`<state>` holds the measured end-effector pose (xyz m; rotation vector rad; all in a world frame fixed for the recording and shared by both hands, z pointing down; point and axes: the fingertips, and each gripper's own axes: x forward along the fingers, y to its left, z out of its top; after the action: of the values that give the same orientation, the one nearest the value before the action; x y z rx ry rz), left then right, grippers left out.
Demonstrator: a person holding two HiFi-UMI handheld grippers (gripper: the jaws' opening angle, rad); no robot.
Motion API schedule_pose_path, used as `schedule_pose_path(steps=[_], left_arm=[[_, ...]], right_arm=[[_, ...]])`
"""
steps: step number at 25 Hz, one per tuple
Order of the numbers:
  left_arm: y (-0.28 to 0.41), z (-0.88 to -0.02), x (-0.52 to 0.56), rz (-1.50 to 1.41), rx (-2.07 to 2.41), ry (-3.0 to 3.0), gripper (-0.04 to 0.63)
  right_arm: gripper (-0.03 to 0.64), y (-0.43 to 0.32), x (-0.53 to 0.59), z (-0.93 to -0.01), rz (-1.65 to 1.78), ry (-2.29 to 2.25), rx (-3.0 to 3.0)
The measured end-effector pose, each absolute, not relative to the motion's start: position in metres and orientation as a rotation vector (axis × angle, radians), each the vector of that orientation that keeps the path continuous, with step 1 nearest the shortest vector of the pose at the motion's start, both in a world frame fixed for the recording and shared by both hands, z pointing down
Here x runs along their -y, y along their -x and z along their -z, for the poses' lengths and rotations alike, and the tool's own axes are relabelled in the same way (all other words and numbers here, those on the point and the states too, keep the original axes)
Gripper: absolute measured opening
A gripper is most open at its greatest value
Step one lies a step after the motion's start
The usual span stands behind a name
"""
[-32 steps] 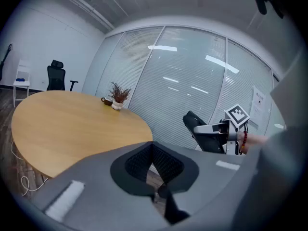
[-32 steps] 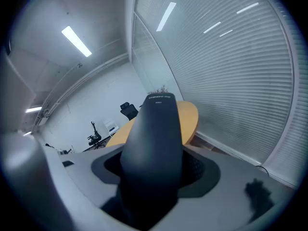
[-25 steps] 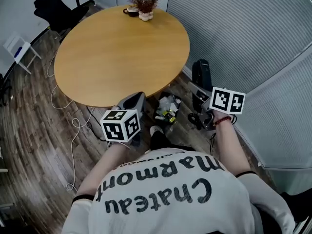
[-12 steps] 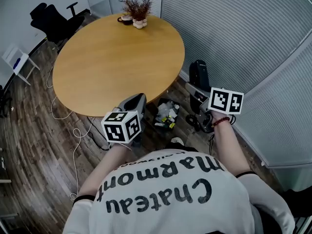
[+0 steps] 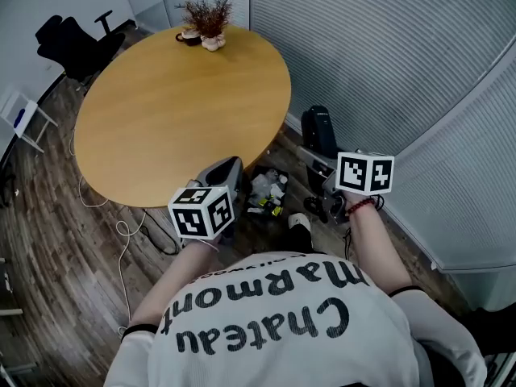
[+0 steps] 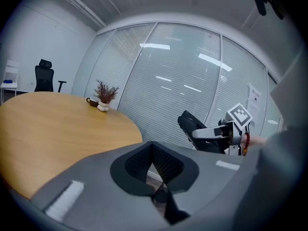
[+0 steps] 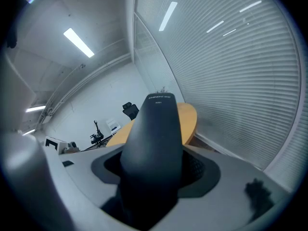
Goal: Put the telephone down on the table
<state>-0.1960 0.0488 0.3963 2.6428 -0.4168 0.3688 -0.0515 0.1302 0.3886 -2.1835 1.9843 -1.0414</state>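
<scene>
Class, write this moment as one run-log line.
right gripper: shut on telephone | left gripper: shut, empty | table: telephone not yet down

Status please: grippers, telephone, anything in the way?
Left gripper shut, empty. Right gripper shut on telephone, in the air beside the table. Only plant and cup at the far edge.

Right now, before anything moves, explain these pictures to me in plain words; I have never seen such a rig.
No robot here: a person holds a two-jaw gripper in each hand. One picture comes from a camera on the person's head, looking down; the other two ride on the grippers. The right gripper is shut on a black telephone, held in the air beside the round wooden table. The left gripper is shut and empty. At the table's far end stand a small potted plant and a cup.
</scene>
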Motion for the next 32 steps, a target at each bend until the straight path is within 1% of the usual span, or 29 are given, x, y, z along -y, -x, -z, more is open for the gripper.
schedule_pose_path(steps=[9,23,32], left_arm=[[0.129,-0.409,-0.022,-0.428,0.542,-2.614,0.003],[0.013,-0.434,0.016,-0.404,0.733,-2.469,0.004],[-0.013,-0.443,0.015,-0.420,0.827,-2.430,0.005]], right_arm=[[0.314,-0.017,-0.099,-0.402,1.066,2.121,-2.116],[0.314,-0.131,-0.039,-0.432,1.171,1.977,-2.400],[0.314,-0.162,-0.023,-0.441,1.193,1.865,-2.465]])
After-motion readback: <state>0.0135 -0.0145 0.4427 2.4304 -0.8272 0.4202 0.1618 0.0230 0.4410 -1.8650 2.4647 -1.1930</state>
